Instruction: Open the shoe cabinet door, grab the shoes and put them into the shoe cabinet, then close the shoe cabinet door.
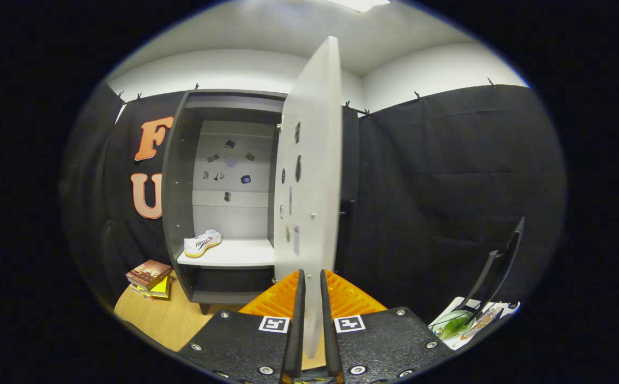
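The grey shoe cabinet (177, 176) stands against the booth's wall with its white door (312, 160) swung out towards me, seen almost edge-on. My gripper (311, 274) is shut on the door's lower edge, which runs down between the two fingers. A white shoe (203, 242) with a yellow sole lies on the left of the white shelf (240, 255) inside the cabinet. Small dark stickers dot the cabinet's back panel and the inner face of the door.
A stack of books (149, 277) lies on the wooden table (160, 320) left of the cabinet's foot. To the right of the fingers are a glass bowl (452, 325) with something green in it and a tilted black stand (501, 264).
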`<state>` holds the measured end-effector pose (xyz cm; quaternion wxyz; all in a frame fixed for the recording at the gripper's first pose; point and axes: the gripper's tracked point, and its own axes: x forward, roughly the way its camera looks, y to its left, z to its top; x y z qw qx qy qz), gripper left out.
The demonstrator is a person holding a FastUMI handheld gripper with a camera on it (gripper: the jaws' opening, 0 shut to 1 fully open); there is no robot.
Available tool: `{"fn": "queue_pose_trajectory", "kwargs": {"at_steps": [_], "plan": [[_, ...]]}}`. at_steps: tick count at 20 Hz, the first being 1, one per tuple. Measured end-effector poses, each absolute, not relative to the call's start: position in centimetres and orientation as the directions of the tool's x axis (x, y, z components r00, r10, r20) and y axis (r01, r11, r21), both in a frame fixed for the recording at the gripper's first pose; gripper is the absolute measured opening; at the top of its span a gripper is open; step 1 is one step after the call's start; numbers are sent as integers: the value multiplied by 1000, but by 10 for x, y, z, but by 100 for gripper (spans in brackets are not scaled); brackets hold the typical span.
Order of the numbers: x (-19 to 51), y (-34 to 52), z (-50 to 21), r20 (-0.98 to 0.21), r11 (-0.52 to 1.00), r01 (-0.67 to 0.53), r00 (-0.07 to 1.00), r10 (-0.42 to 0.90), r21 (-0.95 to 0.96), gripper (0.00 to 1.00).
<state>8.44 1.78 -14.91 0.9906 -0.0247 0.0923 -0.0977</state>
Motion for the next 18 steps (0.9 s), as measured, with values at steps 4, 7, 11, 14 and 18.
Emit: {"fn": "queue_pose_trajectory", "kwargs": {"at_steps": [4, 7, 11, 14, 18], "plan": [[87, 59, -195, -239, 994, 103, 965, -111, -46, 18], [97, 88, -250, -309, 998, 44, 949, -58, -52, 25], [111, 126, -328, -413, 997, -39, 911, 11, -60, 32], [121, 134, -389, -490, 993, -66, 871, 12, -94, 34], [129, 142, -463, -594, 991, -92, 804, 17, -97, 35]]}}
